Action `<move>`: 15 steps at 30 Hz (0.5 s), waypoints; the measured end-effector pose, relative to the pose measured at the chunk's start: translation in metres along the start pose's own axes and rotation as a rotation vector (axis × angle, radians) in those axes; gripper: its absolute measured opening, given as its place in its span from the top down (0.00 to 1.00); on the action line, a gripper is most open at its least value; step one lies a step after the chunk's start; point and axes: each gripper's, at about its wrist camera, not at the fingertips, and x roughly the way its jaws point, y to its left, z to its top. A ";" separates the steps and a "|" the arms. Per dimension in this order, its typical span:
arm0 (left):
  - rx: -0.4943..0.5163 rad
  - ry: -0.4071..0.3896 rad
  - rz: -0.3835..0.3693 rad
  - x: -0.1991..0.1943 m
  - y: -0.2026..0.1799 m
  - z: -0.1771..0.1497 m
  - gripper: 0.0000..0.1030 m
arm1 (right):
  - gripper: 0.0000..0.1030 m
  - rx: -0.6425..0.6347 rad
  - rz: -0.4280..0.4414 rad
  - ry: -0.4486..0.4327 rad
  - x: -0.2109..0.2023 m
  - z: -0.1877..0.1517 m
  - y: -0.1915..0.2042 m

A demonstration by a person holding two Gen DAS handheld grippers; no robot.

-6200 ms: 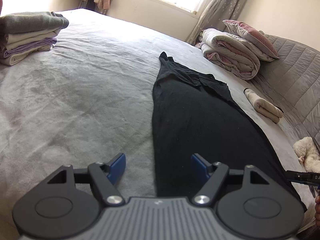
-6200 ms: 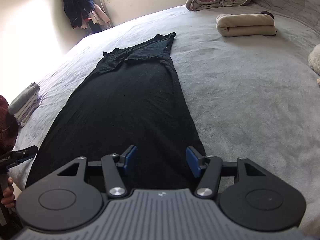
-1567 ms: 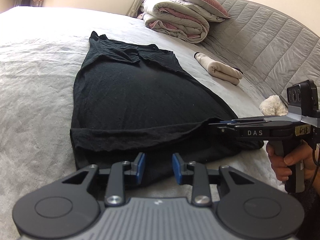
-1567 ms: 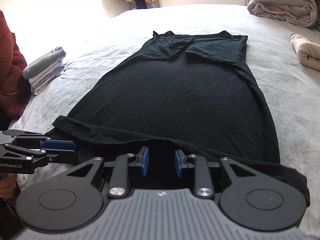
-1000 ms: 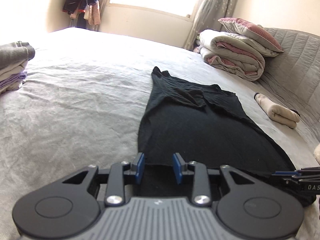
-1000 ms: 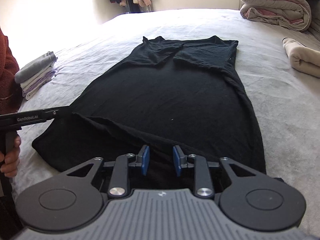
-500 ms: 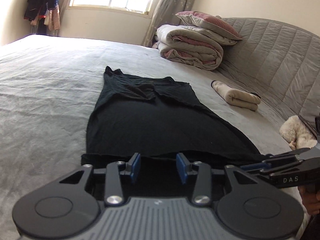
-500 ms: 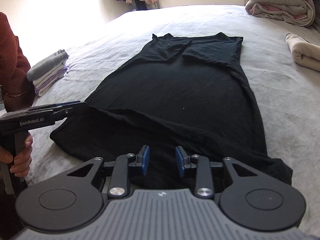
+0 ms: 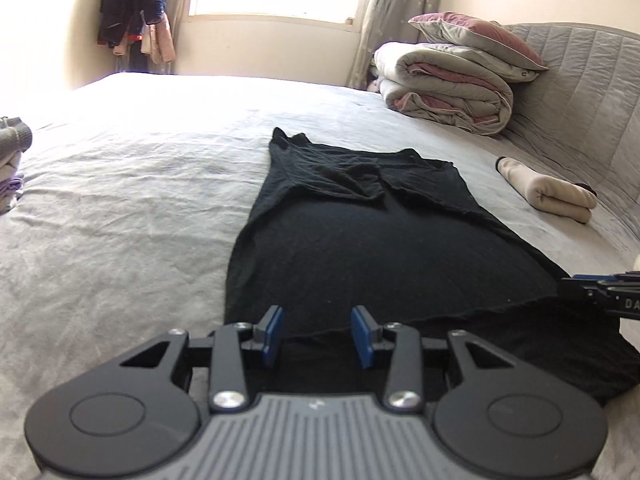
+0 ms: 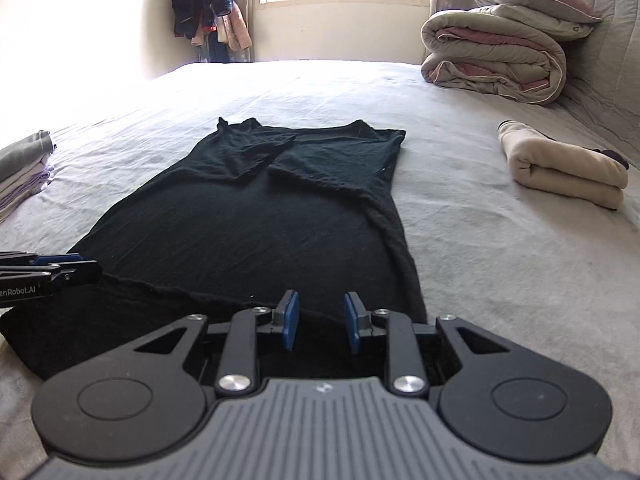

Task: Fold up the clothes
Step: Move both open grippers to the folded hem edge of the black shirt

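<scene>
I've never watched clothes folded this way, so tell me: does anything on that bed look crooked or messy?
Mostly tidy. The black dress lies flat along the bed, sleeves folded inward, but they are rumpled and overlap unevenly near the neckline. The near hem is lifted at both claws, left and right, so its edge sags in a wavy line.

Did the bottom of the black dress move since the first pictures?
Yes. The black dress hem has come up the bed, toward the neckline and window; it lay flat and long before, and now a folded band lies over the skirt.
</scene>
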 end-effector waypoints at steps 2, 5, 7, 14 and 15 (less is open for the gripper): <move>-0.037 -0.010 0.019 -0.006 0.012 0.001 0.61 | 0.69 0.044 -0.016 -0.009 -0.011 0.001 -0.019; -0.093 -0.009 0.027 -0.017 0.029 0.000 0.59 | 0.67 0.108 -0.013 0.000 -0.026 0.001 -0.045; -0.123 -0.006 0.023 -0.021 0.038 -0.001 0.58 | 0.58 0.136 -0.005 0.013 -0.033 -0.004 -0.056; -0.202 0.032 -0.011 -0.010 0.049 -0.004 0.62 | 0.48 0.207 0.054 0.091 -0.030 -0.022 -0.073; -0.206 0.031 -0.006 -0.008 0.047 -0.004 0.71 | 0.48 0.217 0.054 0.091 -0.025 -0.023 -0.074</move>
